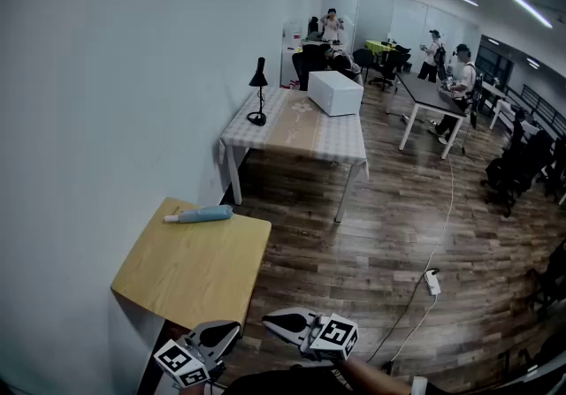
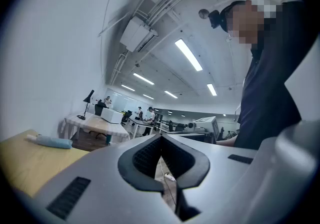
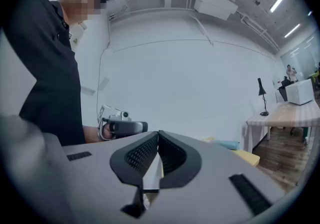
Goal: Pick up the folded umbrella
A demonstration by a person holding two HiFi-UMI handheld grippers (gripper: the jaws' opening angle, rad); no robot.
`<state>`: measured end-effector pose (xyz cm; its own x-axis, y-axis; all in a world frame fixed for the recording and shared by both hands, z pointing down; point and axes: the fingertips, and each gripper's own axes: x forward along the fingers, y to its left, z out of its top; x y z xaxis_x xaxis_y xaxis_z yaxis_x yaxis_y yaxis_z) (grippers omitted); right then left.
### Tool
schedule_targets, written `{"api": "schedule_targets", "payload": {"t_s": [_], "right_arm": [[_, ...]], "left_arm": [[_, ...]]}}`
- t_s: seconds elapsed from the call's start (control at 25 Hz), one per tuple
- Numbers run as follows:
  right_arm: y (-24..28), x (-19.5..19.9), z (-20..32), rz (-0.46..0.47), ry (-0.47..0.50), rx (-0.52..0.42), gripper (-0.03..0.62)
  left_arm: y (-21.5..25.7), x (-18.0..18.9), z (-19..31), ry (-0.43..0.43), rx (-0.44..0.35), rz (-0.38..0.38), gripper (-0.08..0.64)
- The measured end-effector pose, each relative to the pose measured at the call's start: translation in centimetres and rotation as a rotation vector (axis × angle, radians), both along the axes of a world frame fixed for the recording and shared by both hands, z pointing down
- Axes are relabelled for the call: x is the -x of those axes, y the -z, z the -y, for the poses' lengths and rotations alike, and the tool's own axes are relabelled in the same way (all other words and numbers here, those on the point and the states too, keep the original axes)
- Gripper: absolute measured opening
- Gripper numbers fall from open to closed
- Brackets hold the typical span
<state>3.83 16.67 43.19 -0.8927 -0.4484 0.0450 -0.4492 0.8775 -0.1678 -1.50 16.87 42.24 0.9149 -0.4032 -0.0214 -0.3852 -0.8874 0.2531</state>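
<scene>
The folded umbrella (image 1: pixel 198 215), pale blue with a white end, lies near the far edge of a small wooden table (image 1: pixel 195 274) against the wall. In the left gripper view the umbrella (image 2: pixel 50 141) shows at the far left on the table (image 2: pixel 22 160). The right gripper view has the umbrella (image 3: pixel 228 144) at the right. Both grippers hover level at the bottom of the head view, short of the table's near corner, well apart from the umbrella. My left gripper (image 1: pixel 232 329) (image 2: pixel 161 138) is shut and empty. My right gripper (image 1: pixel 270 321) (image 3: pixel 158 134) is shut and empty, facing the left gripper.
A white wall runs along the left. Beyond the small table stands a cloth-covered table (image 1: pixel 305 141) with a black lamp (image 1: pixel 258 93) and a white box (image 1: pixel 334 93). A cable and power strip (image 1: pixel 432 282) lie on the wooden floor. Desks, chairs and people stand farther back.
</scene>
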Motion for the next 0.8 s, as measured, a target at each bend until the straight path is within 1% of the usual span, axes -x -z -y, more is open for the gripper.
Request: {"api": "schedule_targets", "payload": {"t_s": [0.16,0.24,0.32,0.44,0.52,0.6,0.68,0.8], "right_arm": [[-0.8,2.1,-1.4,-0.012,-0.004,0.024,0.02],[-1.2,3.2,-2.1,-0.02,0.009,0.03,0.02],[-1.4,4.5,-2.8,-0.041,0.031,0.022,0.02],[-1.8,5.9,-3.4,-0.077,0.03,0.002,0.02],[-1.9,6.7,-3.5,-0.085,0.013,-0.012,0.02],[-2.1,7.4,-3.8,-0.091,0.0,-0.022,0.02],[-2.3,8.0,-3.9,-0.097,-0.014,-0.022,0.02],[-2.5,8.4,-3.9,-0.112,-0.059,-0.004,0.02]], "left_arm": [[-1.4,1.3,-2.6,-0.04,0.034,0.063,0.012],[-1.8,2.0,-3.7,-0.08,0.022,0.083,0.012],[-2.1,2.9,-4.7,-0.116,0.002,0.123,0.012],[-3.2,4.6,-5.6,-0.114,-0.016,0.189,0.012],[-3.9,5.8,-5.7,-0.096,-0.001,0.188,0.012],[-4.1,6.9,-6.0,-0.077,0.016,0.159,0.012],[-4.0,7.7,-6.1,-0.061,0.015,0.141,0.012],[-4.1,8.6,-5.9,-0.034,0.012,0.136,0.012]]}}
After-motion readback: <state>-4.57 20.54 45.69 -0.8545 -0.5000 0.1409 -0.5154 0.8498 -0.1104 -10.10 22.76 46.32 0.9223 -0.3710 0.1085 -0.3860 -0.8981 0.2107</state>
